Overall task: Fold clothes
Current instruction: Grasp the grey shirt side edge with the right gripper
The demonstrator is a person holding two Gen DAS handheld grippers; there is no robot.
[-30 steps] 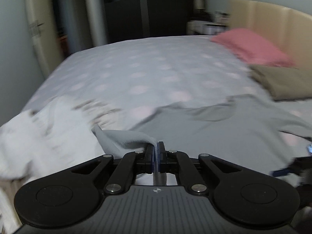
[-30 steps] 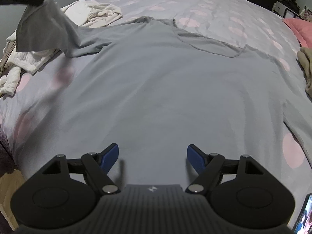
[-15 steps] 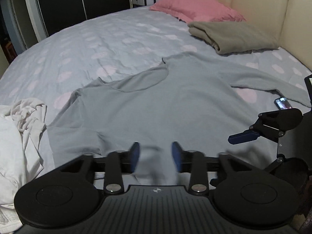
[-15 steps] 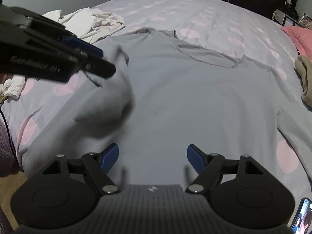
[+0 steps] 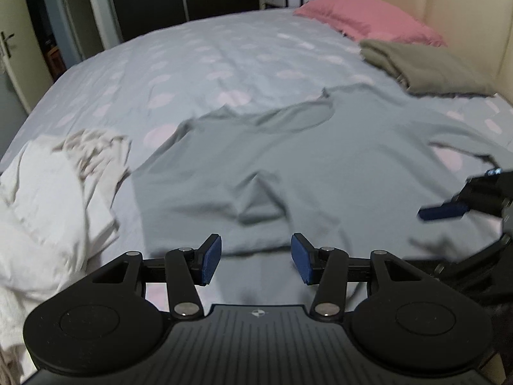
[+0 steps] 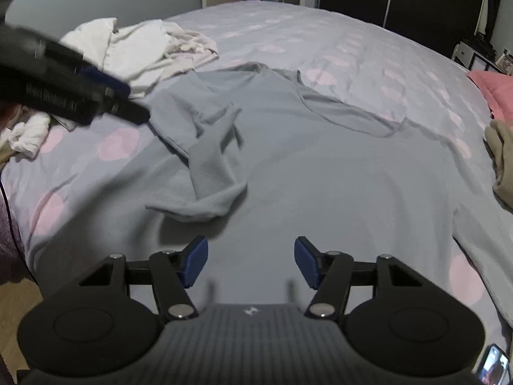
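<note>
The left gripper (image 5: 256,263) hovers with its 2 blue pads (image 5: 211,263) spread apart and nothing between them, just above the near hem of the grey shirt (image 5: 320,166). The shirt lies spread on the dotted bedsheet (image 5: 192,64), neckline away from the camera, with a crumpled fold near its middle. Left of the shirt sits a heap of white clothes (image 5: 54,199), touching its edge. Beyond the shirt's far right lies a folded olive garment (image 5: 429,64), with a pink pillow (image 5: 368,25) behind it. Right of the shirt, the right gripper (image 5: 444,212) juts in, blurred.
</note>
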